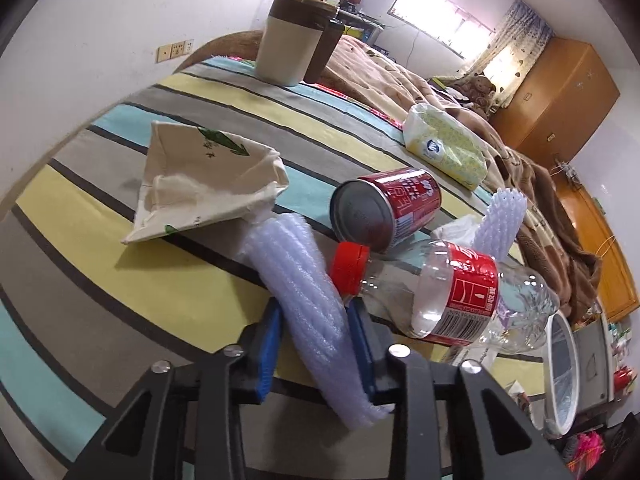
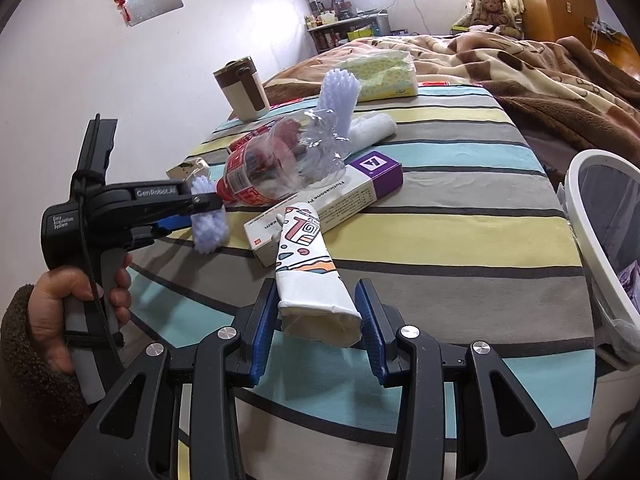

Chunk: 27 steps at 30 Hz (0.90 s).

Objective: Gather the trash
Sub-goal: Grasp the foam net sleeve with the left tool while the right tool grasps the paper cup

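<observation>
Both tongs grip trash on the striped bed [image 2: 460, 216]: my left gripper [image 1: 316, 344] pinches a lilac foam net sleeve [image 1: 296, 280], my right gripper [image 2: 316, 316] squeezes a flattened printed paper cup [image 2: 312, 280]. I count two foam sleeves, the second [image 2: 340, 92] upright behind one clear bottle [image 2: 280, 168]. One red can [image 1: 388, 204]. One white bin [image 2: 588, 248] beside the bed; its contents are unclear. One cloth basket [image 1: 208, 184] looks empty.

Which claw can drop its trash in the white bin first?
Probably the right claw. It grips the printed paper cup, and the white bin stands close on its right side. The left claw pinches a foam net sleeve farther from that bin, beyond the plastic bottle.
</observation>
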Motion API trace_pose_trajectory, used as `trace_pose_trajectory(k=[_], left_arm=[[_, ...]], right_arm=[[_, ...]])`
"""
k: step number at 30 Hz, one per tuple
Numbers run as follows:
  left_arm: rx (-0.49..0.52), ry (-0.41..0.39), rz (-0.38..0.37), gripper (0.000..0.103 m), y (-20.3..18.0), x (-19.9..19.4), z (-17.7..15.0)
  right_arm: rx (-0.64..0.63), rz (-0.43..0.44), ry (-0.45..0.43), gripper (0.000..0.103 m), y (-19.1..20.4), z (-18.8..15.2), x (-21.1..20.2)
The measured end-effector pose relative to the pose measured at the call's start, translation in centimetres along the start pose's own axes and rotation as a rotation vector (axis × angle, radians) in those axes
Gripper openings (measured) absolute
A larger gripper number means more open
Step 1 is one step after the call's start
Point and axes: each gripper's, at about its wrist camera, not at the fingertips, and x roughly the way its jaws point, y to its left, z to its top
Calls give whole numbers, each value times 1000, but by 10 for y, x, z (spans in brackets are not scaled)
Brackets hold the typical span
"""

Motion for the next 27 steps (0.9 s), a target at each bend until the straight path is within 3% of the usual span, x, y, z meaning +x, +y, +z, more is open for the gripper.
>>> trace_pose_trajectory(k=[8, 14, 17, 27], left_arm=[[110, -29, 40, 27, -11, -19, -12], [129, -37, 14, 27, -12, -34, -22], [140, -44, -4, 27, -15, -43, -28], [198, -90, -48, 27, -36, -77, -42]], right_arm=[[10, 18, -20, 34, -4, 1, -4], [18, 31, -32, 31, -5, 1, -8], [14, 33, -45, 24, -5, 1, -13], [27, 39, -100, 25, -10, 1, -33]])
